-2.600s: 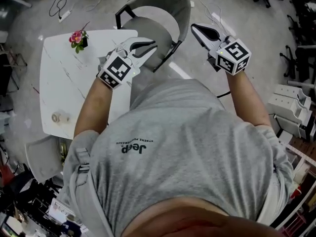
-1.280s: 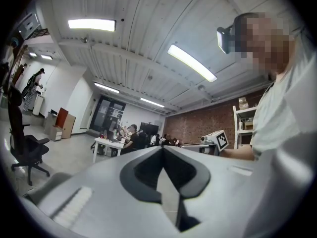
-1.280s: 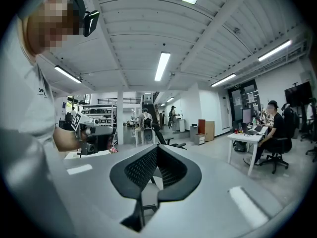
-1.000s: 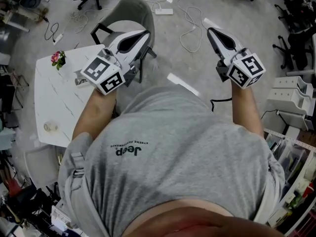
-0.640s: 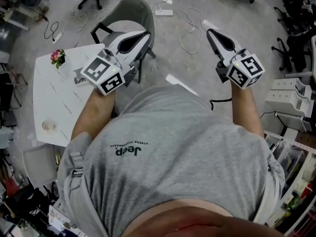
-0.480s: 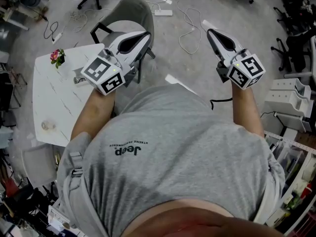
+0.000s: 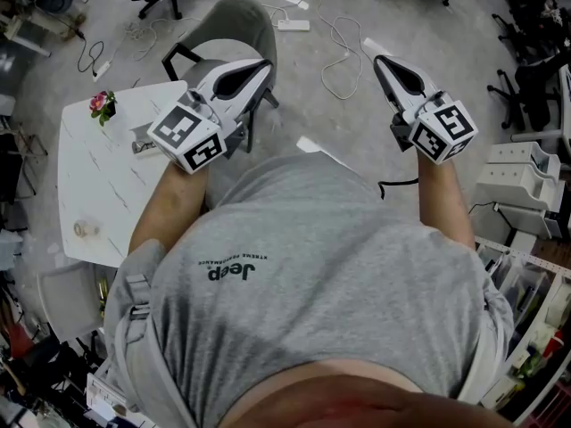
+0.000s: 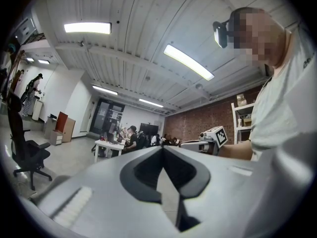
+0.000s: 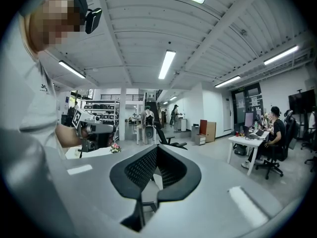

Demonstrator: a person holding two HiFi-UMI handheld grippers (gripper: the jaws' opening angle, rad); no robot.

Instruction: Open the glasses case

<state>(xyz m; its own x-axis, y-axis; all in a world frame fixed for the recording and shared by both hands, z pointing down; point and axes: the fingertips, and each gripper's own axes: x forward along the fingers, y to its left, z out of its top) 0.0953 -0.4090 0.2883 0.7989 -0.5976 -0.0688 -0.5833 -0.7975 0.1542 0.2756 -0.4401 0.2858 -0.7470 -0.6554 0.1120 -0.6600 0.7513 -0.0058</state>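
I hold both grippers level in front of my chest, above the floor. My left gripper (image 7: 265, 64) points away over the grey chair; its jaws meet at the tips with nothing between them (image 8: 162, 148). My right gripper (image 7: 379, 61) is shut and empty as well (image 9: 157, 148). Each gripper shows in the other's view: the right gripper (image 8: 210, 138) and the left gripper (image 9: 89, 128). A small grey object (image 7: 140, 143) lies on the white table, half hidden by the left gripper's marker cube. I cannot tell whether it is the glasses case.
The white table (image 7: 98, 185) stands at my left with a small flower pot (image 7: 101, 105) and a tape roll (image 7: 86, 229). A grey chair (image 7: 234, 25) stands ahead. Cables and a power strip (image 7: 292, 25) lie on the floor. White shelves (image 7: 526, 185) stand at the right.
Since the oldest frame the view has shifted and the left gripper's marker cube has turned further up. Over the last second both grippers have kept still.
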